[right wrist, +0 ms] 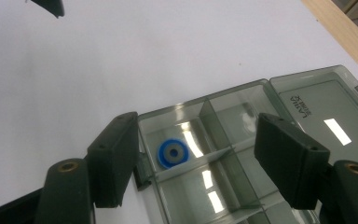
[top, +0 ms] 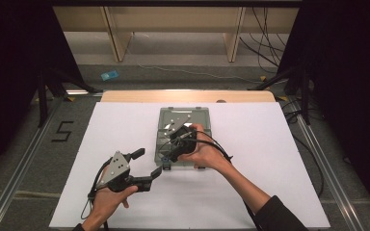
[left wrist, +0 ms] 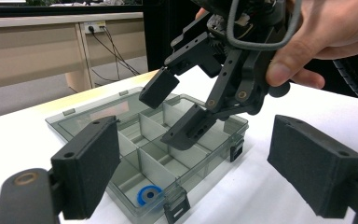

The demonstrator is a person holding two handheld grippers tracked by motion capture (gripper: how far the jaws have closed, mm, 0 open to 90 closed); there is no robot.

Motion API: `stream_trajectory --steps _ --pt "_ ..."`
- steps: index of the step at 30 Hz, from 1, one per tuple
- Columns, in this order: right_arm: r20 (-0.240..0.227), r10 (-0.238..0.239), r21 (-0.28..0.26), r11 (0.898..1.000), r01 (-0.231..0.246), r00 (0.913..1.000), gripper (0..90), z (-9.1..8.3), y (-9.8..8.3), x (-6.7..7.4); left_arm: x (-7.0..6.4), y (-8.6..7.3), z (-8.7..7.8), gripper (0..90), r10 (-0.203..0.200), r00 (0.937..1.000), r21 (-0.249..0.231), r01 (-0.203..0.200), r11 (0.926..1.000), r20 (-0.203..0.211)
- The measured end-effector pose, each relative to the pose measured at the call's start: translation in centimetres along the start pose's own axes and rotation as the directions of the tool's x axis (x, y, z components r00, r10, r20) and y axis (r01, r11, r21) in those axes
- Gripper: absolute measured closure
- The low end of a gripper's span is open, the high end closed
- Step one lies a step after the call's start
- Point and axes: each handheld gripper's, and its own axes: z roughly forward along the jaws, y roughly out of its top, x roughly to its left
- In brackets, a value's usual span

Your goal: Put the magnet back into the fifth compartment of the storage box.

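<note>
A clear grey compartment box point(top: 200, 118) lies with its lid point(right wrist: 326, 102) folded back in the middle of the white table point(top: 270, 144). A blue ring point(right wrist: 172, 153) with a grey centre lies flat in the box's near-left corner compartment; the ring point(left wrist: 148, 195) is also in the left gripper view. My right gripper point(right wrist: 200, 158) hovers over that corner, pointing down, open, with nothing between its pads. The right gripper point(left wrist: 170, 114) also shows from the side in the left gripper view. My left gripper point(top: 148, 162) rests low on the table left of the box, open and empty, aimed at the box point(left wrist: 240, 123).
The other compartments that I can see hold nothing. A wooden strip point(top: 188, 96) borders the table's far edge. Beyond it are floor, wooden shelf legs point(top: 118, 43), cables point(top: 265, 43) and a small blue object point(top: 109, 75). Metal rails point(top: 26, 159) run along both sides of the table.
</note>
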Motion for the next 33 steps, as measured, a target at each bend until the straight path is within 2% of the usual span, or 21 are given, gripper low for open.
stream_trajectory --steps 14,15,16,18,19,23,27,33 --pt "-0.014 -0.026 0.005 1.000 0.026 0.9996 30.7 -0.2 0.2 0.8 0.0 0.0 0.0 16.0 -0.004 1.0000 0.006 0.004 1.0000 -0.002" --pt "-0.018 -0.029 0.006 1.000 0.029 0.9994 30.7 -0.2 0.2 0.8 0.0 0.0 0.1 16.0 0.001 1.0000 0.006 -0.001 1.0000 -0.009" --pt "-0.019 -0.030 0.006 1.000 0.031 0.9993 30.7 -0.3 0.2 0.8 0.3 0.0 0.3 16.1 0.037 0.9993 -0.015 -0.037 0.9992 -0.011" --pt "-0.016 -0.032 0.003 0.999 0.032 0.9994 30.7 -0.4 0.2 1.0 0.0 -0.1 0.2 16.1 0.016 0.9999 0.011 -0.016 0.9998 -0.007" --pt "-0.018 -0.031 0.004 0.999 0.031 0.9994 30.7 -0.4 0.1 1.0 0.1 0.0 0.4 16.1 0.039 0.9992 0.005 -0.038 0.9992 -0.009" --pt "-0.012 -0.030 -0.004 1.000 0.030 0.9995 30.7 -0.9 0.1 1.2 0.1 0.0 0.4 16.1 0.063 0.9980 0.010 -0.063 0.9980 -0.006" --pt "-0.013 -0.030 -0.015 0.999 0.029 0.9995 30.2 -1.6 0.1 1.3 0.0 0.0 0.3 16.1 0.027 0.9996 0.009 -0.027 0.9996 0.006" --pt "-0.026 -0.032 -0.032 0.999 0.031 0.9992 29.5 -2.7 -0.2 1.6 0.0 -0.1 0.4 16.1 0.032 0.9994 0.004 -0.032 0.9995 0.013"
